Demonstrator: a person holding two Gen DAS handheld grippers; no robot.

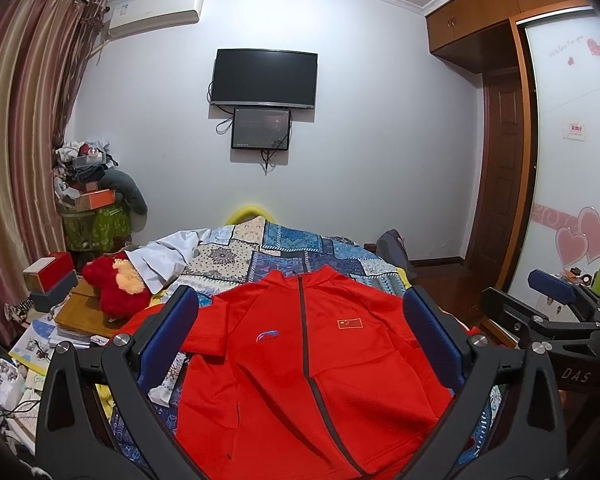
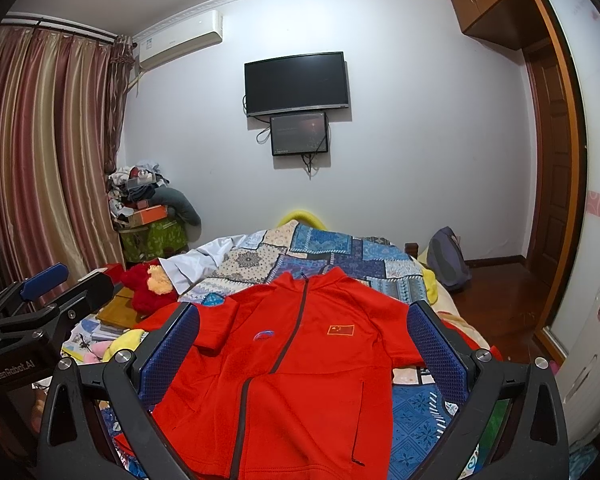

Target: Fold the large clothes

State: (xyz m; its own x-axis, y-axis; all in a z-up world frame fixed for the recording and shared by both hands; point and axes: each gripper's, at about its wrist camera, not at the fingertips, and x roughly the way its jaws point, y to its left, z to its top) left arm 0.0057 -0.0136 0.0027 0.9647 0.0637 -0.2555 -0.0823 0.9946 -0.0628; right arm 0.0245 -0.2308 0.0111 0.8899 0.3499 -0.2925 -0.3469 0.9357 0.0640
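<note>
I see the red jacket [image 1: 300, 368] lying flat, front up and zipped, at the near end of the bed [image 1: 300, 248], collar toward the far wall. My left gripper [image 1: 300, 320] hangs over it, blue pads spread wide, holding nothing; my right gripper [image 2: 304, 328] does likewise. The hem is cut off below both views. Only the right wrist view shows the jacket's right pocket [image 2: 358, 420].
</note>
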